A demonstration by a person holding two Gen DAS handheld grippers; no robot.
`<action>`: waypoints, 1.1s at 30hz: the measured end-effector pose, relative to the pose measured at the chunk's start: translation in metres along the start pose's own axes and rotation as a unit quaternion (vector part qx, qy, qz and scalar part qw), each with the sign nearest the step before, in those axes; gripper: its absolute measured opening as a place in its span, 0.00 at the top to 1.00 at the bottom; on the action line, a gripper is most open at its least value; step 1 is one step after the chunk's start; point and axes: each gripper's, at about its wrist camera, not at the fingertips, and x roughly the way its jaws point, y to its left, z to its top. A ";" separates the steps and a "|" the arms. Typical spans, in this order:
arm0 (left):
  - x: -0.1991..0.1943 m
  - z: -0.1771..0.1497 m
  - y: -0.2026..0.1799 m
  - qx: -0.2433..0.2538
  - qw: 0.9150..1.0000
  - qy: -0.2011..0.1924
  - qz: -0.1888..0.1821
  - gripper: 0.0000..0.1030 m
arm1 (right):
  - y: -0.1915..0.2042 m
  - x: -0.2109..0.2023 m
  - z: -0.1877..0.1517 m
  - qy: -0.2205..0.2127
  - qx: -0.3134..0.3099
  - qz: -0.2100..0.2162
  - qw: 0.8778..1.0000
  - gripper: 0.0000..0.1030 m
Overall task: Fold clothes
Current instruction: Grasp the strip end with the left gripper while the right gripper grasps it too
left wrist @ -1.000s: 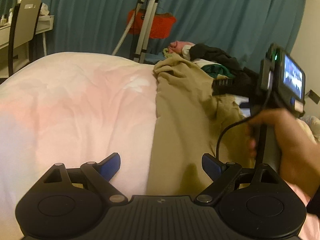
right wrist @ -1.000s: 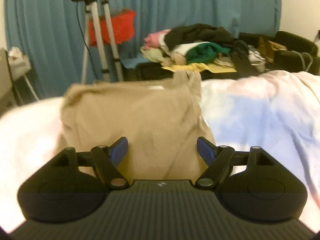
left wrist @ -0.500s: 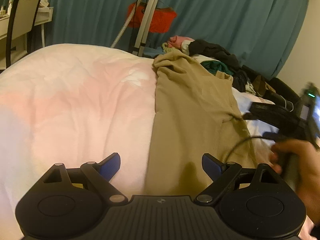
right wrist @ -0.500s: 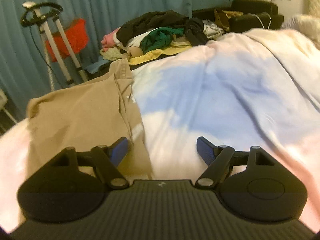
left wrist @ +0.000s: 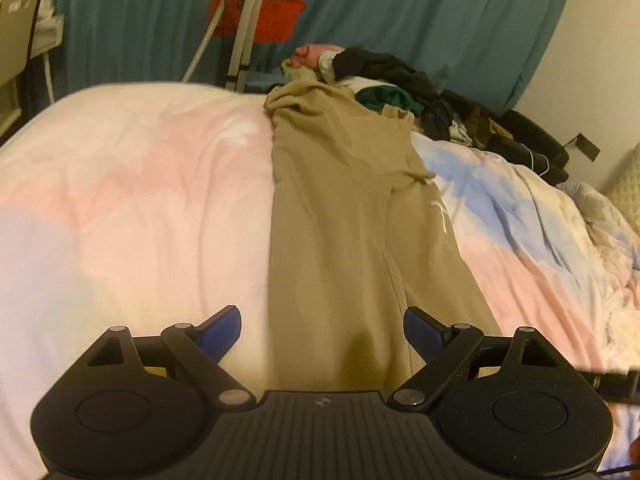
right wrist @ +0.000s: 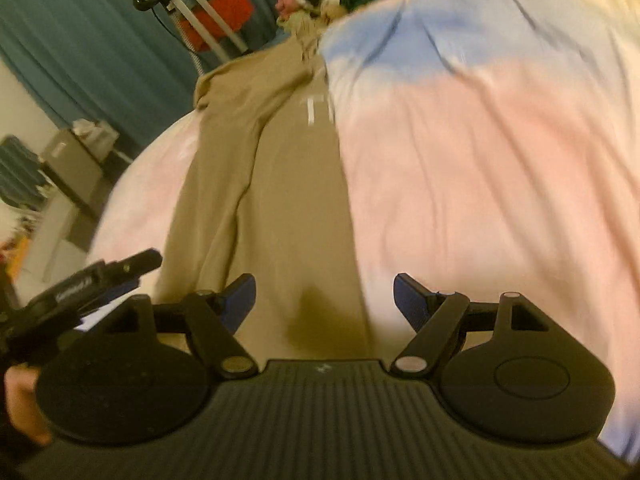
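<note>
I have both grippers spread wide and empty over the garment's (left wrist: 336,216) near end, which lies dead ahead of the left gripper (left wrist: 322,330) and right gripper (right wrist: 324,298), its long axis running straight away on the bed (left wrist: 132,200), both about equally near.

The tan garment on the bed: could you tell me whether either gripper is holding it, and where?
Nothing is held: the left gripper and right gripper stand open above the tan garment.
</note>
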 end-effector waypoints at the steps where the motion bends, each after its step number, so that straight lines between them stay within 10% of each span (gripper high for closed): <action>1: -0.004 -0.001 0.003 -0.017 1.000 0.008 -0.011 0.13 | -0.006 -0.004 -0.009 0.004 0.017 0.011 1.000 0.25; 6: -0.016 -0.010 0.005 -0.084 0.994 0.043 -0.057 0.13 | -0.023 0.010 -0.035 0.058 0.091 0.033 0.994 0.25; 15: -0.016 -0.049 0.021 -0.134 0.983 0.123 -0.003 0.18 | -0.052 0.007 -0.043 0.081 0.174 0.051 0.980 0.26; 22: -0.012 -0.069 0.030 -0.178 0.964 0.195 -0.029 0.47 | -0.047 0.011 -0.052 0.140 0.158 0.123 0.970 0.34; 27: -0.025 -0.078 0.030 -0.178 0.959 0.217 -0.040 0.74 | -0.054 -0.009 -0.057 0.104 0.187 0.142 0.967 0.44; 33: -0.026 -0.085 0.034 -0.182 0.956 0.230 -0.018 0.61 | -0.053 -0.005 -0.063 0.125 0.188 0.090 0.970 0.45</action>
